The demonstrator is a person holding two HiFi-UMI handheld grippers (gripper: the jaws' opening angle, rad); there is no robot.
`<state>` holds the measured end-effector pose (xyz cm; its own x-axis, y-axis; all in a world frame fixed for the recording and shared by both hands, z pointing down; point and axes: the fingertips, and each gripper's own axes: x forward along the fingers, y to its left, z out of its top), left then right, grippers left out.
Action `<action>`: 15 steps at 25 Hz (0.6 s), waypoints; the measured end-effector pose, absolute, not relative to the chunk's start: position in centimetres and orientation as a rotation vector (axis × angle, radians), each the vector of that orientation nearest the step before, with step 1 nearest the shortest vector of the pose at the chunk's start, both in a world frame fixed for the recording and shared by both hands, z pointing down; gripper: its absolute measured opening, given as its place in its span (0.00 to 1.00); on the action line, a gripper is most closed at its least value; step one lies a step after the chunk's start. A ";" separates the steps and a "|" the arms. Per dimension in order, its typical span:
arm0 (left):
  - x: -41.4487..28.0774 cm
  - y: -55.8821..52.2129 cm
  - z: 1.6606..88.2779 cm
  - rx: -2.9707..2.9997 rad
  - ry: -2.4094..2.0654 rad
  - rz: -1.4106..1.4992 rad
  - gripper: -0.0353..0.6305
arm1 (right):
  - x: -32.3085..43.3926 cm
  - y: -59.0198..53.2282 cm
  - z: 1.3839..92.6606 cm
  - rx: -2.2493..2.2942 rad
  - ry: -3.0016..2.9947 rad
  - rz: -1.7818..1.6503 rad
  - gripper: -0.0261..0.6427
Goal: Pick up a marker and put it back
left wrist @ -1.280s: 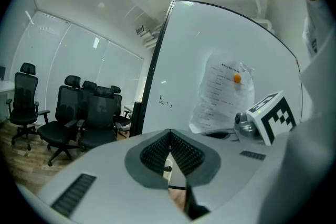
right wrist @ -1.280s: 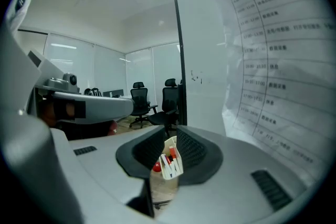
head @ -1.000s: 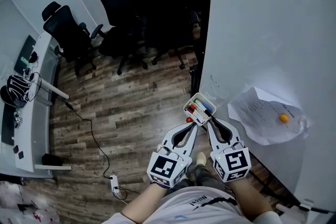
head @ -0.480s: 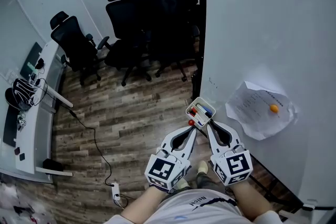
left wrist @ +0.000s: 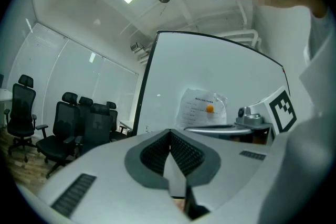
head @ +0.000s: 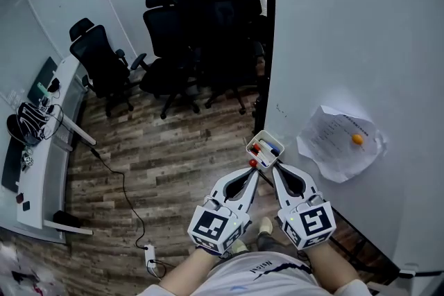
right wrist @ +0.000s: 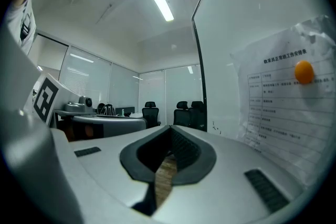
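Here both my hand-held grippers, left and right, are closed and empty; the right's jaws have just been closing. Their tips sit just beside the tray at the whiteboard edge, markers inside. Paper hangs nearby. Below: wood floor, black chairs, a bench.

Just ahead of the left gripper's fingertips, the markers in the tray were too small to count. The red speck right at those fingertips could not be identified. In the left gripper view the tray lay hidden below the fingers. Well beyond them to the right, the print on the paper sheet was unreadable. Behind the fingers, the person's forearms ran off the bottom edge.
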<state>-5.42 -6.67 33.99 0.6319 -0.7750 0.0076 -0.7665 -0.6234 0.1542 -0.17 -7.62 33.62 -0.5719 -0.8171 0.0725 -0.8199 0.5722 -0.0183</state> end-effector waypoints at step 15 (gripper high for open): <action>-5.2 -7.2 34.7 2.689 -1.290 -0.079 0.07 | -0.1 -8.1 34.6 1.390 -2.732 0.113 0.06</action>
